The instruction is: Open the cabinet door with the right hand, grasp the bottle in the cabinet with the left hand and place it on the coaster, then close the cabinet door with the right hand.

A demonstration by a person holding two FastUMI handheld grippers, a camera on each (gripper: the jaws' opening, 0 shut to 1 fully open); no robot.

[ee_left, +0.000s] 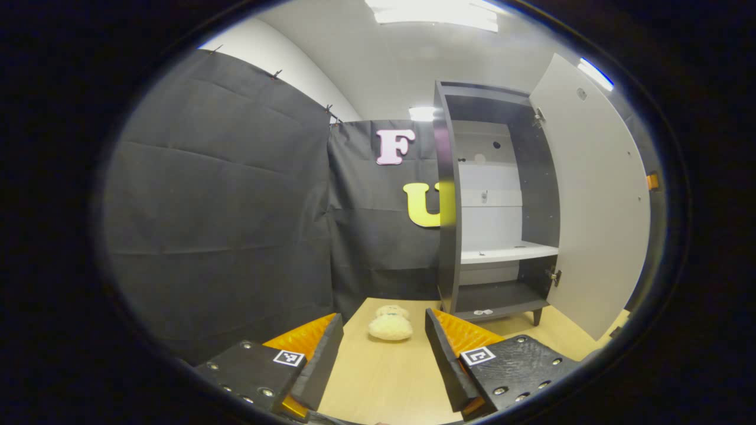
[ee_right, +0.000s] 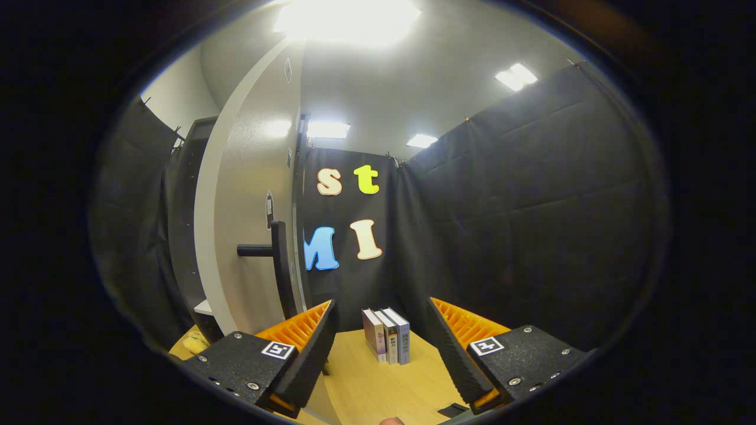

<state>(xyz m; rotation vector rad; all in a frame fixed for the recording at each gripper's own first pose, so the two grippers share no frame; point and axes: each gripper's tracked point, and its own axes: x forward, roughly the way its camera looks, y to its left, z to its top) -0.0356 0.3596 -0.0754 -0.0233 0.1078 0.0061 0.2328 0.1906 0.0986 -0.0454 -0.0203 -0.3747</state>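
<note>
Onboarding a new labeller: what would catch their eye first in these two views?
The tall dark cabinet at the table's far end, its pale door swung wide open and its shelves looking bare. Next, a cream plush toy on the wooden table in front of the open left gripper. In the right gripper view, three upright books stand beyond the open right gripper.

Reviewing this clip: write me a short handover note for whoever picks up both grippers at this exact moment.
Left gripper: open, holding nothing, aimed at the tall dark cabinet.
Right gripper: open, holding nothing, beside the pale grey cabinet door, near its black bar handle.
Done: door swung open.
No bottle or coaster can be made out; the visible white shelf looks bare.
A cream plush toy lies on the wooden table; three books stand upright.
Left: find the bottle, set it on the coaster, close the door.
</note>
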